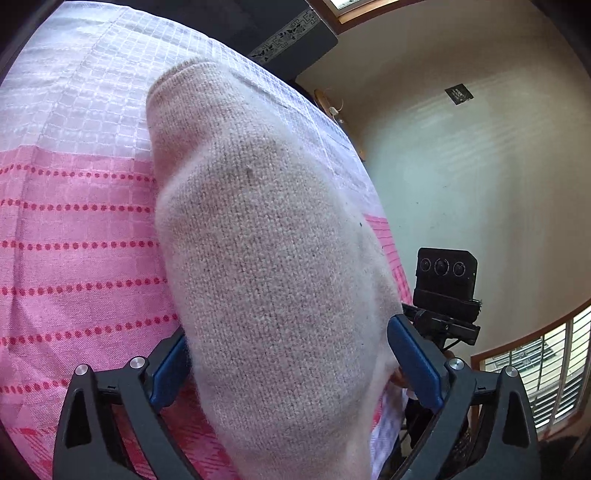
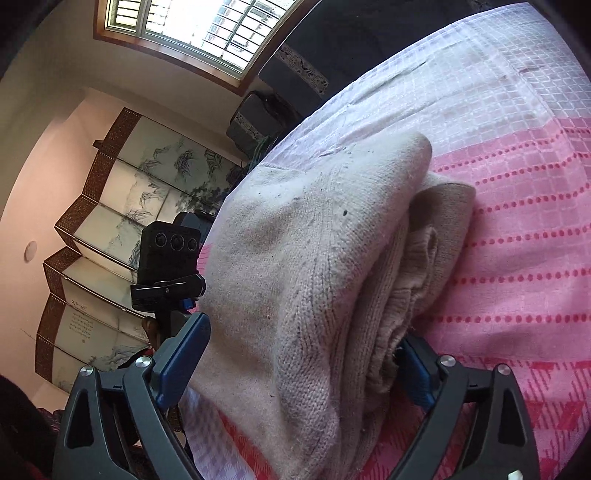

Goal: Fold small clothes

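Note:
A beige knitted garment [image 1: 258, 236] lies folded in thick layers on a pink and white cloth-covered surface [image 1: 74, 229]. In the left wrist view it fills the space between my left gripper's [image 1: 291, 365] blue pads [image 1: 417, 365], which stand wide apart around it. In the right wrist view the same garment [image 2: 314, 266] shows its stacked folded edges between my right gripper's [image 2: 299, 365] blue pads [image 2: 184, 358], also wide apart. Each gripper's camera shows in the other's view, the right gripper [image 1: 447, 288] beyond the garment's right side, the left gripper [image 2: 170, 266] beyond its left side.
The surface's edge runs beside the garment [image 1: 369, 177]. A painted folding screen [image 2: 122, 206] stands against the wall. Windows [image 2: 199, 33] [image 1: 539, 369] and dark patterned cushions [image 2: 295, 74] lie beyond the surface.

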Motion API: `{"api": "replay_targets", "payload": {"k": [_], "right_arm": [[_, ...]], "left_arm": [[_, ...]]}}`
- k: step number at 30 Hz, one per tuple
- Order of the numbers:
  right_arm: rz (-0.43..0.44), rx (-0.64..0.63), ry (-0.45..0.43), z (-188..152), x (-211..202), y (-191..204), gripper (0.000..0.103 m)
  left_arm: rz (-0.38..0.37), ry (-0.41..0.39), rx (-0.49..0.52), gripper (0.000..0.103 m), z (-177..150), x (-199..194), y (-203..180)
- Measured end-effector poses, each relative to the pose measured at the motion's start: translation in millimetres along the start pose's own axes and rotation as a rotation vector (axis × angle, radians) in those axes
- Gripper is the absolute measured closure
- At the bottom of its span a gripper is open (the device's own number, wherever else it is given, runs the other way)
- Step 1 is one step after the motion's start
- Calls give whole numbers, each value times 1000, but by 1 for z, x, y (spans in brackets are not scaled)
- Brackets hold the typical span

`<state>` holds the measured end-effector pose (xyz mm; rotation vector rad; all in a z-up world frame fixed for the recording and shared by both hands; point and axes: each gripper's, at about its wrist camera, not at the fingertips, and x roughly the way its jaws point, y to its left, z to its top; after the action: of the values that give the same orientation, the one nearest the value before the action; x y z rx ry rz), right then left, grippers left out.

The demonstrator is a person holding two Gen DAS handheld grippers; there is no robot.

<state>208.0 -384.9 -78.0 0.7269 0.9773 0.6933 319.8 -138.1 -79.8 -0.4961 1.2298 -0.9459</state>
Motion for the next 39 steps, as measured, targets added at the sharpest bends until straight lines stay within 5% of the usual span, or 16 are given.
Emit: {"api": "replay_targets", "payload": {"k": [6, 8, 9, 12, 23, 39], "right_arm": [[-32, -7, -16, 0, 12, 10, 7], [-38, -5, -32, -2, 12, 9, 10], [-51, -2, -36, -2, 12, 8, 17], [-42, 87, -37, -6, 14, -9, 62], [-44, 101, -125, -22, 11, 13, 66], [9, 94, -107, -59, 50, 73, 67]], "left_arm": [[29, -28, 18, 5, -2, 10, -11], [55, -59, -5, 16, -6, 12, -14], [75, -66, -27, 35, -6, 11, -11], [50, -82, -77, 46, -8, 7, 1], [157, -139, -17, 48, -33, -4, -22], [347, -203, 27, 49, -91, -58, -45]]}}
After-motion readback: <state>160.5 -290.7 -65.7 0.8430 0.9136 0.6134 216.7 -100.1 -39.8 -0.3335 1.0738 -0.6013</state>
